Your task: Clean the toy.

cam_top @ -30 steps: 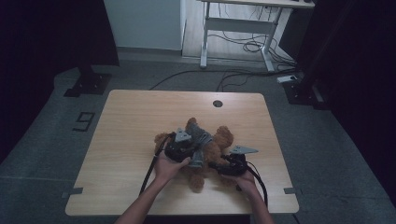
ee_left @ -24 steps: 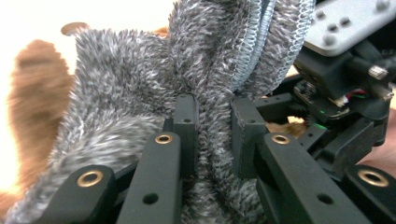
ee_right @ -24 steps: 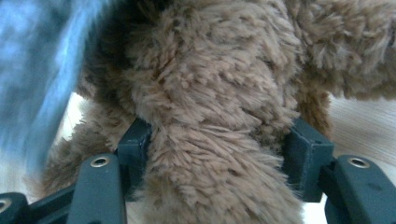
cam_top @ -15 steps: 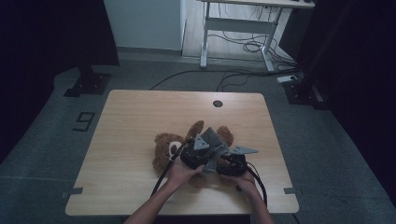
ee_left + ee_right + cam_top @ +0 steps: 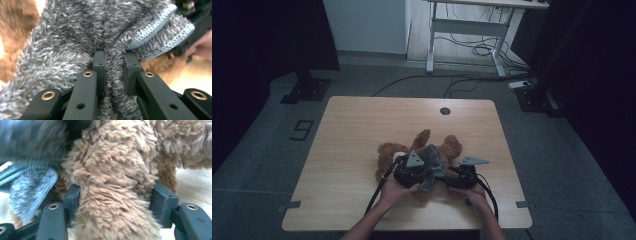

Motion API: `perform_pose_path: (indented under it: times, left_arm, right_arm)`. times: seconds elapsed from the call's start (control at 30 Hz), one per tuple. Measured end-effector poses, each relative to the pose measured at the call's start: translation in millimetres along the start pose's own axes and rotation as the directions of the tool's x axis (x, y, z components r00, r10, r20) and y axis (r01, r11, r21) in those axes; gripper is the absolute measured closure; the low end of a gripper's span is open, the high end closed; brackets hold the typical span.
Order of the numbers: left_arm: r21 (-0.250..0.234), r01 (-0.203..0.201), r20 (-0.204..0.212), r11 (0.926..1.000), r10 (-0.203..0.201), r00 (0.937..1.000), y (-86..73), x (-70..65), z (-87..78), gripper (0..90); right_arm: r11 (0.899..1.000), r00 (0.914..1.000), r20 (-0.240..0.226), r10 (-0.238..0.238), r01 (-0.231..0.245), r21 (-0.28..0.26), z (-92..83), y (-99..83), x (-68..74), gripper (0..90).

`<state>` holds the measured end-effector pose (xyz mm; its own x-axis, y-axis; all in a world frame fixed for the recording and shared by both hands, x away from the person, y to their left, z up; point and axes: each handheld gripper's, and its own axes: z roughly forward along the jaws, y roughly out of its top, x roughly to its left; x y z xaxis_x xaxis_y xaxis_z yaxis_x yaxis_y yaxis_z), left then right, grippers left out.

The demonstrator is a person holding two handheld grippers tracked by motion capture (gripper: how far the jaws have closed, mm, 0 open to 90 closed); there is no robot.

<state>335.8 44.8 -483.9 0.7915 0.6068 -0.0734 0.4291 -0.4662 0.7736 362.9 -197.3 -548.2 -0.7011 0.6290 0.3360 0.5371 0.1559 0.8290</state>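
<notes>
A brown teddy bear (image 5: pixel 387 151) lies on the wooden table (image 5: pixel 352 125) near its front edge. A grey fuzzy knitted garment (image 5: pixel 432 159) with a pale ribbed hem is bunched over the bear's middle. My left gripper (image 5: pixel 426 172) is shut on a fold of this garment (image 5: pixel 75 37), its pads (image 5: pixel 100 66) pinching the knit. My right gripper (image 5: pixel 456 176) is shut on a brown furry limb (image 5: pixel 112 182) of the bear, which fills the gap between its jaws. The garment's hem (image 5: pixel 30 182) hangs just left of that limb. Both grippers are close together over the bear.
The person's right hand (image 5: pixel 202 47) is seen past the garment. A round cable hole (image 5: pixel 444 110) sits near the table's far edge. Black cables (image 5: pixel 377 192) trail off the front edge. A white desk frame (image 5: pixel 462 30) and floor cables stand beyond the table.
The left gripper carried the garment right over the bear, then came back left and nearer. The right gripper has stayed on the bear's limb.
</notes>
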Motion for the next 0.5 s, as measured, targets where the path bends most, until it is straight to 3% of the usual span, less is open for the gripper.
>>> perform_pose_path:
  times: [0.23, 0.5]
  left_arm:
    - [0.019, 0.045, 0.042, 0.9988, -0.046, 0.9981, -20.1, 9.0, -4.5, 75.1]
    - [0.026, 0.054, 0.038, 0.9982, -0.055, 0.9978, -31.2, 12.8, -10.2, 74.9]
  right_arm:
    - [1.0, 0.9999, -0.005, 0.015, -0.015, -0.004, -0.3, -0.4, -1.1, 37.9]
    - [1.0, 0.9998, -0.011, 0.018, -0.018, -0.008, -0.6, -0.5, -2.0, 37.8]
